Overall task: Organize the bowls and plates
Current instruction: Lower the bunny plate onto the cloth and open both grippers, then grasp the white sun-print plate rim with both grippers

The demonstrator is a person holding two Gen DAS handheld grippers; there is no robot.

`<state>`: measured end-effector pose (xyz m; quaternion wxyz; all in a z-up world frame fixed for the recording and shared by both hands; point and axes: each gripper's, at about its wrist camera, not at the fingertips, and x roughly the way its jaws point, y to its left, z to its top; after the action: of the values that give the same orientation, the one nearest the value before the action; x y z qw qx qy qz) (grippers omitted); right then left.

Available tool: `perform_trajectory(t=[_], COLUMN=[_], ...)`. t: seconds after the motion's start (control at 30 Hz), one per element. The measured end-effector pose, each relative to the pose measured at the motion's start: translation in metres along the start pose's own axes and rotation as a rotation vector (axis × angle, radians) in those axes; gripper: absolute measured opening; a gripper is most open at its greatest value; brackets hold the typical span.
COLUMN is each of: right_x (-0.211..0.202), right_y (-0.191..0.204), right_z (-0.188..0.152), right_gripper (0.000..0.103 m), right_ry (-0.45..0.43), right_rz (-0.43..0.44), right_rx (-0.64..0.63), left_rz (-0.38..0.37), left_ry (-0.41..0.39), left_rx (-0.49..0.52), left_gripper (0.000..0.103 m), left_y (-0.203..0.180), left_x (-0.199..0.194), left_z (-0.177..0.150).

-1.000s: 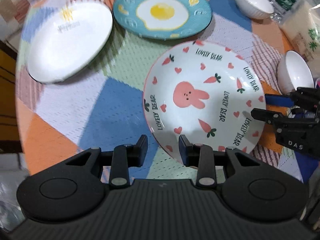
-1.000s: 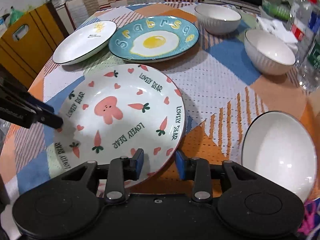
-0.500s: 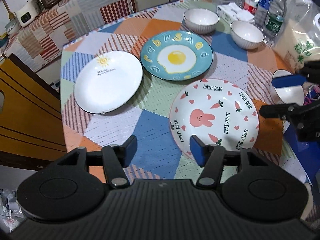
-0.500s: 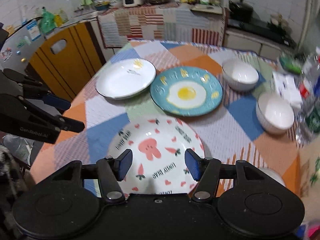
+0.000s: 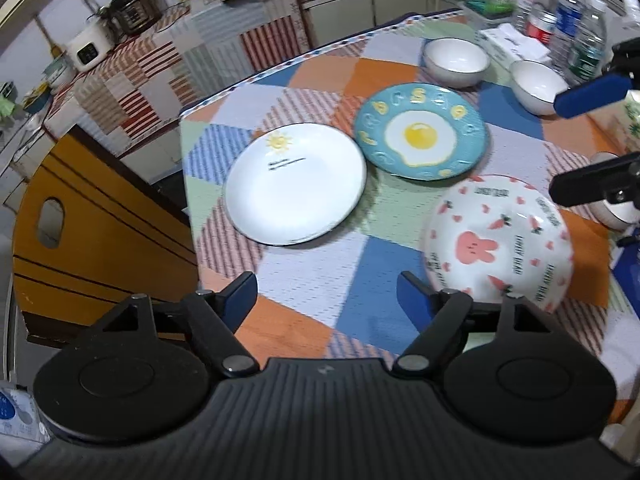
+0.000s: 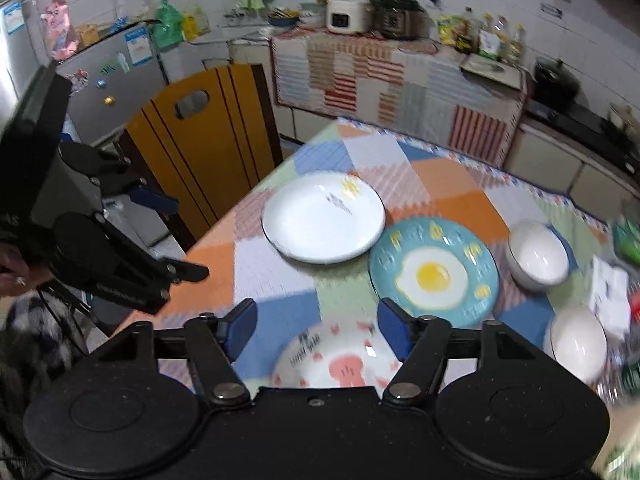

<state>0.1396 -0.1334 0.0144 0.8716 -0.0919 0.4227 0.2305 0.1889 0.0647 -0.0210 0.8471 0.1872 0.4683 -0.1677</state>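
Note:
A bunny plate (image 5: pixel 498 246) with pink hearts and carrots lies flat on the patchwork tablecloth, also seen low in the right wrist view (image 6: pixel 340 364). Behind it sit a white sun plate (image 5: pixel 294 184) and a blue fried-egg plate (image 5: pixel 420 136). Two white bowls (image 5: pixel 456 60) (image 5: pixel 536 84) stand at the far side. A third bowl (image 5: pixel 612 216) is partly hidden behind my right gripper (image 5: pixel 576 140). My left gripper (image 5: pixel 326 286) hangs above the table's near edge, jaws opening, with nothing between them. My right gripper (image 6: pixel 316 314) is raised over the bunny plate, jaws opening and empty.
A yellow wooden chair back (image 5: pixel 92 240) stands against the table's left edge. Water bottles (image 5: pixel 560 20) and a tissue box (image 5: pixel 512 44) crowd the far right corner. A cloth-covered counter with a rice cooker (image 6: pixel 346 14) runs behind the table. A person's hand (image 6: pixel 12 276) shows at the left.
Both grippers have risen and drawn back from the bunny plate's rim, and their jaws have spread wider. The bunny plate stays on the cloth; more of the kitchen shows.

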Motion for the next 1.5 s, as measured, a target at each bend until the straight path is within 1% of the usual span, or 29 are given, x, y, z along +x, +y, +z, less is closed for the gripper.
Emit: perform_trajectory(t=[0.13,0.27,0.4,0.53,0.63,0.73,0.83,0.93,1.0,1.07,1.13,1.23,1.3,1.33,1.37,1.4,1.43,1.47,1.5], right_x=[0.023,0.052,0.086,0.131,0.163,0.193,0.217,0.236,0.247,0.255,0.26,0.272,0.28,0.286,0.293,0.297,0.302,0.306,0.309], right_y=[0.001,-0.008,-0.024,-0.046,-0.057,-0.069,-0.086,-0.099,-0.1,-0.1,-0.1,-0.098,-0.098,-0.099,-0.1,-0.101,-0.101,-0.101,-0.102], right_z=[0.022,0.04,0.051,0.058,0.058,0.056,0.056,0.056,0.056,0.057,0.06,0.069,0.074,0.077,0.079,0.08,0.081,0.081,0.082], right_gripper=[0.073,0.073,0.073,0.073,0.072,0.072,0.069,0.067,0.06,0.056,0.056,0.056,0.056,0.056,0.054,0.052,0.051,0.048,0.042], right_ry=[-0.049,-0.066,-0.076,-0.037,-0.01,-0.015,-0.019,-0.022,-0.015,-0.012,-0.01,0.008,0.022,0.035,0.056,0.068,0.087,0.097,0.102], right_rz=[0.038,0.087,0.127,0.159,0.147,0.109,0.086,0.09,0.076,0.07,0.068,0.037,0.033,0.031,0.038,0.049,0.059,0.058,0.055], right_rx=[-0.056,-0.056,0.013,0.088,0.089,0.079,0.114,0.156,0.137,0.105,0.076,0.03,0.003,-0.002,-0.001,0.004,0.007,0.0,-0.005], left_rz=[-0.004,-0.015,-0.039,-0.055,-0.037,-0.026,0.021,0.059,0.038,0.029,0.026,-0.018,-0.051,-0.066,-0.083,-0.099,-0.114,-0.128,-0.149], left_ry=[0.033,0.071,0.078,0.087,0.101,0.109,0.124,0.118,0.091,0.089,0.076,0.09,0.087,0.086,0.083,0.08,0.079,0.079,0.077], left_rx=[-0.06,-0.106,-0.133,-0.189,-0.234,-0.246,-0.27,-0.254,-0.282,-0.302,-0.329,-0.385,-0.415,-0.427,-0.434,-0.442,-0.451,-0.46,-0.467], left_gripper=[0.08,0.081,0.081,0.081,0.081,0.081,0.081,0.082,0.081,0.081,0.081,0.079,0.077,0.072,0.065,0.062,0.055,0.047,0.042], left_y=[0.029,0.055,0.076,0.097,0.11,0.119,0.124,0.121,0.121,0.121,0.12,0.12,0.121,0.121,0.121,0.121,0.121,0.121,0.121], left_x=[0.019,0.044,0.073,0.107,0.135,0.162,0.187,0.205,0.21,0.215,0.219,0.225,0.228,0.229,0.23,0.231,0.231,0.232,0.234], left_z=[0.005,0.009,0.012,0.016,0.017,0.016,0.012,0.008,0.007,0.007,0.005,0.002,-0.001,-0.002,-0.002,-0.002,-0.002,-0.001,0.0])
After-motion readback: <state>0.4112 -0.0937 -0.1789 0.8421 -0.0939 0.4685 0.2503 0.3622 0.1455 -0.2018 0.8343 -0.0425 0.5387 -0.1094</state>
